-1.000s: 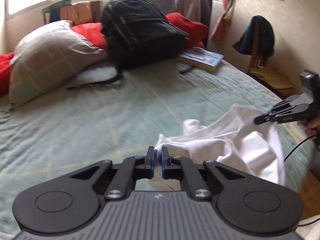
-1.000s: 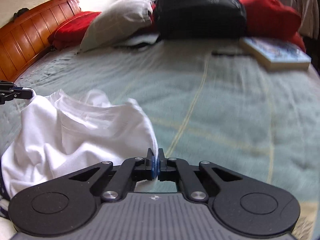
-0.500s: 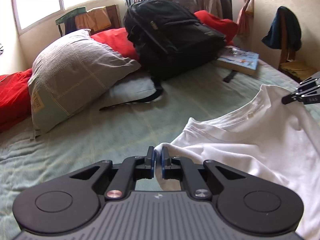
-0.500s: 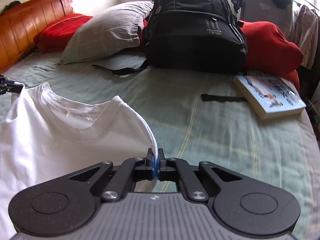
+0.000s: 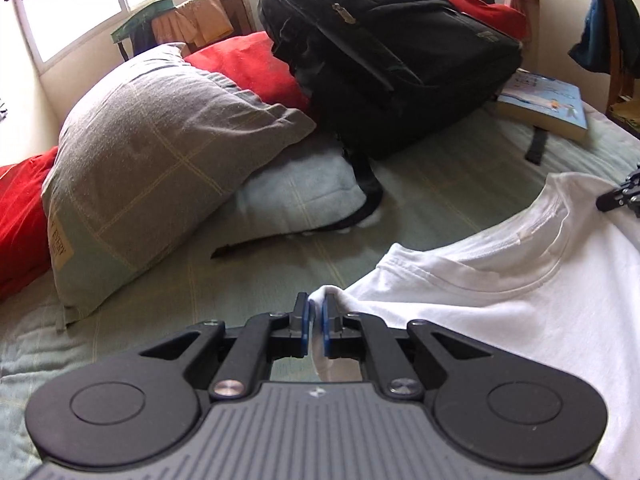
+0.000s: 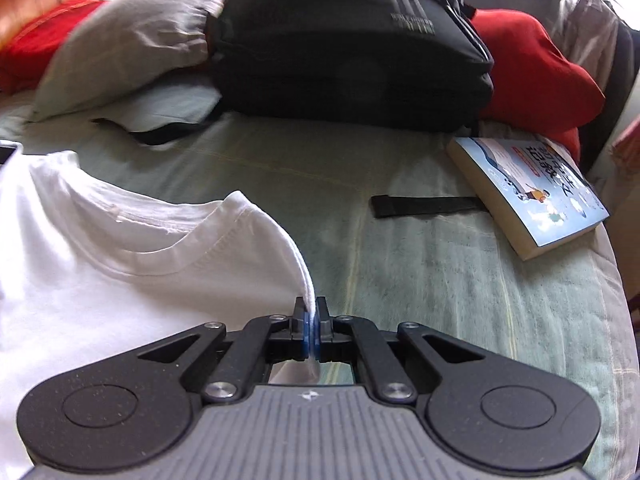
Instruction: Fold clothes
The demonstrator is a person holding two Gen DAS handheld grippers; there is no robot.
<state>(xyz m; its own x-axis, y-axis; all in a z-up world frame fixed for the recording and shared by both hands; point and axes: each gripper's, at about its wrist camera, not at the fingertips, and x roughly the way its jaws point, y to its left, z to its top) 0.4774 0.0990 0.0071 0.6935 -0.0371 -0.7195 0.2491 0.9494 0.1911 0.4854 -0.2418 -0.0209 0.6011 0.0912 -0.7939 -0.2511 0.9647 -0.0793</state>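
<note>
While you've got both shoulders pinched, no fold has gone in yet, so you're right at the front end of the job. Your left gripper (image 5: 315, 322) is clamped narrow on a bunched tuft of the white T-shirt (image 5: 500, 320) at one shoulder, and your right gripper (image 6: 311, 326) is squeezed tight on the opposite shoulder seam, cloth running straight up out of the pads. Between them the collar (image 6: 160, 248) faces up and the neckline stretches fairly even, the shirt's body hanging or trailing back toward you over the green bedspread (image 6: 440, 280); how its lower half lies, I can't tell from these views. Ahead sit the grey pillow (image 5: 160, 160), the black backpack (image 5: 380, 52) and the book (image 6: 532, 196), all clear of the shirt. I'd judge what's left is nearly everything: lay it flat on open bedspread, smooth it, tuck in the sleeves and sides, then fold top to bottom. Watch the loose backpack strap (image 6: 424, 205) just beyond your right jaws.
</note>
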